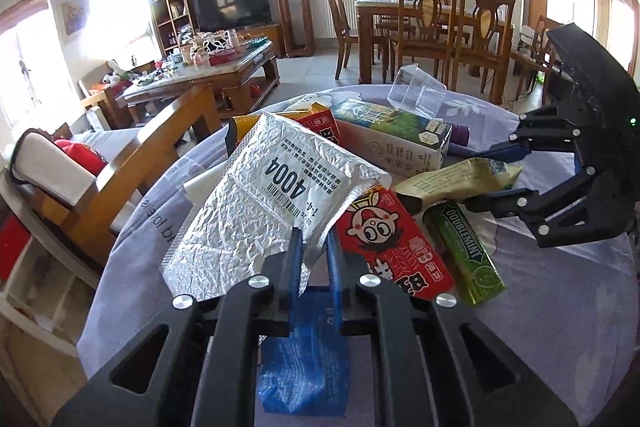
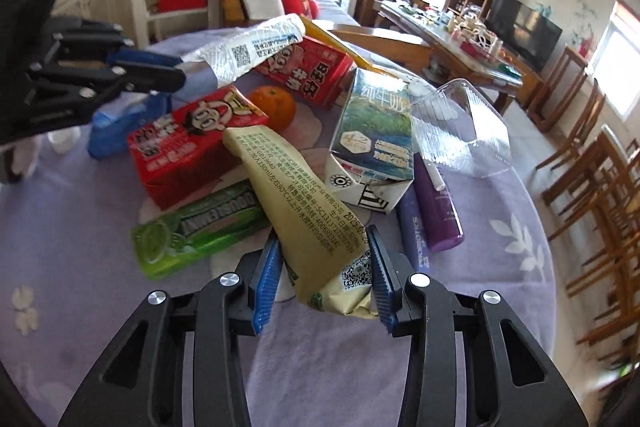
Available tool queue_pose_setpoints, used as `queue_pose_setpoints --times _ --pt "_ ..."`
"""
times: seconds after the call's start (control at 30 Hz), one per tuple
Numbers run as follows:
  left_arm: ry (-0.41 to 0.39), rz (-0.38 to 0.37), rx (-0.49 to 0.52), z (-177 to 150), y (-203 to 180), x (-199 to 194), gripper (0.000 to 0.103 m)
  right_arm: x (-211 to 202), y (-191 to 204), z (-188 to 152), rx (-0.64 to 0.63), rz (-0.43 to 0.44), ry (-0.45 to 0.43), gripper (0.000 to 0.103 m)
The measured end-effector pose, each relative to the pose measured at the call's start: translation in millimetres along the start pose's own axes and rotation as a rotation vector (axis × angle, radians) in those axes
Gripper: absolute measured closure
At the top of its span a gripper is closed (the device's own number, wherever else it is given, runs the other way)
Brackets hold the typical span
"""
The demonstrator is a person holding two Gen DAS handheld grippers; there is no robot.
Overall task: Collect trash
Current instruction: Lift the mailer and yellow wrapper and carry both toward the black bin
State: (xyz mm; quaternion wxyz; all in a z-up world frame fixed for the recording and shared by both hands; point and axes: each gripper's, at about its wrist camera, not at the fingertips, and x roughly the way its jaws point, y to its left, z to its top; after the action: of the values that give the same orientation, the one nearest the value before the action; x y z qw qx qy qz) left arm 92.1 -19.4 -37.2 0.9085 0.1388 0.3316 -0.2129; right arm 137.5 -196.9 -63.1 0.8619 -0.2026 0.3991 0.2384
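The left claw [image 1: 314, 255] pinches the edge of a shiny silver bag [image 1: 256, 203] and holds it up over the tabletop [image 1: 540, 307]. The right claw [image 2: 324, 267] has its blue fingers [image 2: 267, 279] on both sides of a yellow wrapper [image 2: 304, 211], but they are not squeezing it. The wrapper lies on a green gum pack [image 2: 196, 231], beside a red carton [image 2: 192, 143] and a milk carton [image 2: 372, 131].

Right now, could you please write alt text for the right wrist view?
The right tongs straddle a yellow sachet on a lilac tablecloth amid cartons and gum; the left tongs pinch a silver foil pouch.
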Motion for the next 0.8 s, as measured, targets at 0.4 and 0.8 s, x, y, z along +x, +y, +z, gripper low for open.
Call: queue_pose_setpoints --times 0.4,0.8 --pt "-0.207 -0.108 -0.162 -1.0 17.0 -72.4 0.094 -82.2 -21.2 -24.7 0.294 0.211 -0.207 0.063" --pt "-0.318 -0.165 -0.164 14.0 -8.8 -123.9 0.098 -157.3 -15.9 -62.4 0.375 0.217 -0.315 0.063"
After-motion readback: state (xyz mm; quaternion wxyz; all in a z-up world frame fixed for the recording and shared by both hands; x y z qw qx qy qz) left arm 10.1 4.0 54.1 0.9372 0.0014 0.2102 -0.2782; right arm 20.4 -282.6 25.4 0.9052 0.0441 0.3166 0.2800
